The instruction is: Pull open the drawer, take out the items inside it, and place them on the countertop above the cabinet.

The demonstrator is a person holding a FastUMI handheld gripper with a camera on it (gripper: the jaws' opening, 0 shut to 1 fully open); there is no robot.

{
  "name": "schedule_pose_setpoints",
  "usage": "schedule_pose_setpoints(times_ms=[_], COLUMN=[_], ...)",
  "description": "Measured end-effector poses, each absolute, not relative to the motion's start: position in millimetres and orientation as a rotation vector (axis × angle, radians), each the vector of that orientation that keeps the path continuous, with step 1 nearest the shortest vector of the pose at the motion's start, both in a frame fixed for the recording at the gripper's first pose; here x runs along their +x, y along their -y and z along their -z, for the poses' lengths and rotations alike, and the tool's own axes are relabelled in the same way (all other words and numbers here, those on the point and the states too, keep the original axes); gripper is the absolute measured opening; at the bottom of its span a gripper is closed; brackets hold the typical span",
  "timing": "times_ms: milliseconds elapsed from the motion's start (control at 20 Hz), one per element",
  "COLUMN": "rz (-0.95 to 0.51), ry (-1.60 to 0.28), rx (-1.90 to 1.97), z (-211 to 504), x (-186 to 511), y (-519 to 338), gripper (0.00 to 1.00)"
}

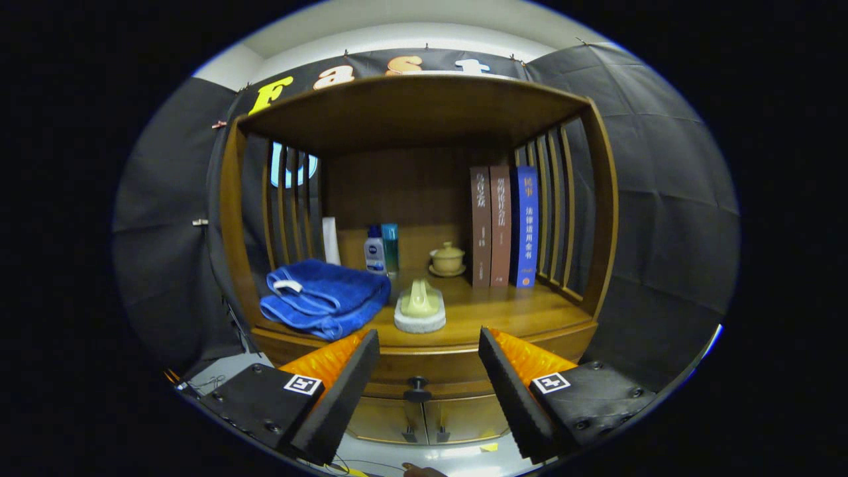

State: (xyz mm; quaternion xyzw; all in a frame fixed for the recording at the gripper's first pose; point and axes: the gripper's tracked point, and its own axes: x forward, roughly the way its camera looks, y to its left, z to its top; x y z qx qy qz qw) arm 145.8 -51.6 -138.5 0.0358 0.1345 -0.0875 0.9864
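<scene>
While spread before the drawer knob (417, 384), fingers (344, 391); towel (324, 297), brush (420, 306) above.

Blue towel (324, 297), brown wooden cabinet (503, 311)

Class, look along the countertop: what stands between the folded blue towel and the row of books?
In the gripper view, between the blue towel and the books lie a scrubbing brush, two bottles and a lidded cup. The claw is open.
</scene>
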Motion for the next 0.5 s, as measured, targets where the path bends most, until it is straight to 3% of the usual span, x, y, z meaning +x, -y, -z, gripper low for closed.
schedule_pose_setpoints(times_ms=[500], rz=[0.097], ry=[-0.207], rx=[0.045], z=[30.4], x=[119.3], y=[34.3], gripper=[1.00])
